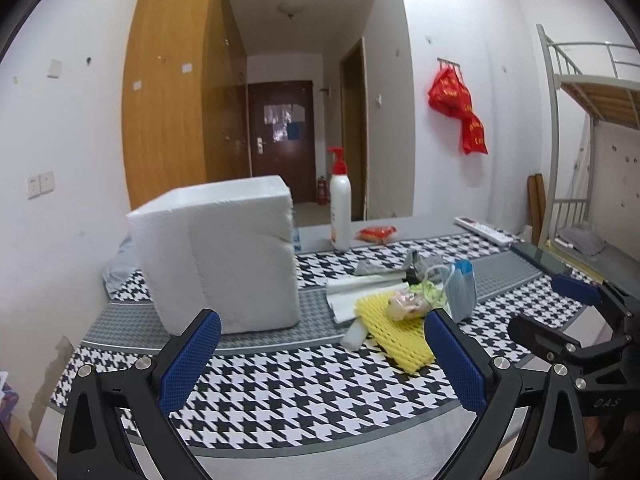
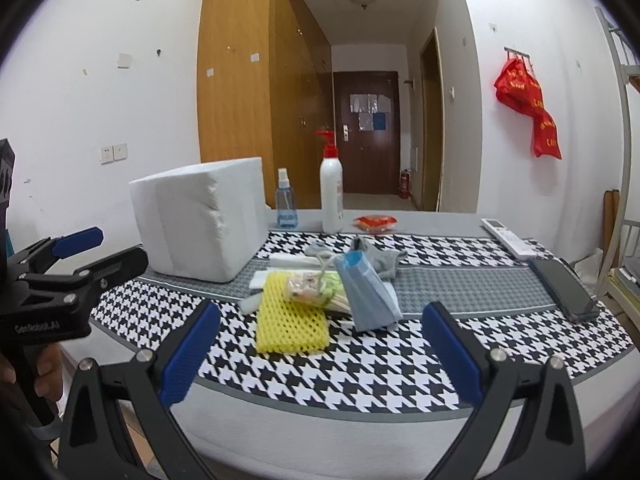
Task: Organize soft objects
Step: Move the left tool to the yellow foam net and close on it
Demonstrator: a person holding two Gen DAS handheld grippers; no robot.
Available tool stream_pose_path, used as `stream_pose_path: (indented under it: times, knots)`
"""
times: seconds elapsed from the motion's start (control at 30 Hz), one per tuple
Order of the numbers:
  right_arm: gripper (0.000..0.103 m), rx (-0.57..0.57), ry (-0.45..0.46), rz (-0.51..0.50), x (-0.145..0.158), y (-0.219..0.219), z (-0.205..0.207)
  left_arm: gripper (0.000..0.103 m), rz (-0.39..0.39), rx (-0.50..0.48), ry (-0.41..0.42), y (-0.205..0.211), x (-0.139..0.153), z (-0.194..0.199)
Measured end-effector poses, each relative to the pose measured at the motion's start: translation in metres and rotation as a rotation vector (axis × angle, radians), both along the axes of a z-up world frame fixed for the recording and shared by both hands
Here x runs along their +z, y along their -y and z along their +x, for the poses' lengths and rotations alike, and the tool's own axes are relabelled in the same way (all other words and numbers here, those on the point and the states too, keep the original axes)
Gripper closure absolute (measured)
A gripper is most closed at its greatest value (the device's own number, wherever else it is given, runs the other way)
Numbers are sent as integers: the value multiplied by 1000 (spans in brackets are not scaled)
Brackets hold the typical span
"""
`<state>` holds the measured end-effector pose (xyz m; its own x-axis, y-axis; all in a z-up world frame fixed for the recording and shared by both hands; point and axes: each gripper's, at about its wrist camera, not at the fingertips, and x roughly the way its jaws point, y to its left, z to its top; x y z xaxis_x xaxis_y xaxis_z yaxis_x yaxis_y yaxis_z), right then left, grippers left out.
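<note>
hovering | left gripper (image 1: 323, 354) fingers wide, empty | right gripper (image 2: 320, 350) same

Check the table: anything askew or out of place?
Yes. The soft things lie in a loose heap mid-table: a yellow foam net under a small printed pouch, a blue face mask leaning across them, grey socks crumpled behind. The white foam box sits angled to the cloth's stripes. Nothing spilled.

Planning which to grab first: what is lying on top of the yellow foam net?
A small printed packet lies on the yellow foam net at its far end. A white block pokes out beside it; anything underneath is hidden.
</note>
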<state>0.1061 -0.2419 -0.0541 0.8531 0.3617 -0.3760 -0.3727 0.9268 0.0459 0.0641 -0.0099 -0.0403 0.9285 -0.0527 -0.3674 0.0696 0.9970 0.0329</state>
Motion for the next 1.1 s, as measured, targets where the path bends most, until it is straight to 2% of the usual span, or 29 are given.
stream_pose_path:
  times: [0.3,0.73,1.1]
  knots:
    - [1,-22,-44,-23,-9,7,19,1,12,-44,-75,14,-17,23]
    - [1,-37,-80,-36,-15,13,47,1,-13,-94,-179,27,-33,55]
    - [1,-53,-133,-10,-23,26,70,1,-9,-138,-269,40,-45,81]
